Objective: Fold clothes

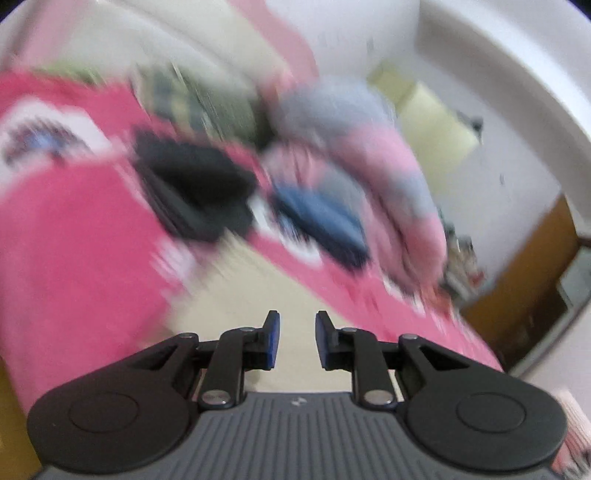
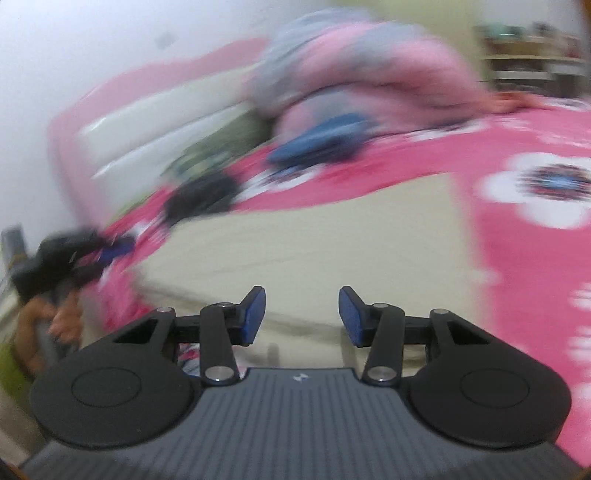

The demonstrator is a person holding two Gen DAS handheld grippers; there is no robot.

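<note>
Left gripper narrowly spread and empty, right gripper spread wider, empty, above cream garment, pink floral bedspread, blurred.

White walls, a pink-and-cream headboard (blurred), a wooden door.

I'm looking into a bedroom in somebody's home. A bed fills most of both views, spread with a bright pink cover printed with big white flowers, and a padded pink-and-cream headboard stands against a plain white wall. Bunched pink and grey bedding is heaped near the headboard, and folded clothes lie on the cover. Beyond the bed I can make out a wooden door and cluttered shelves.
</note>
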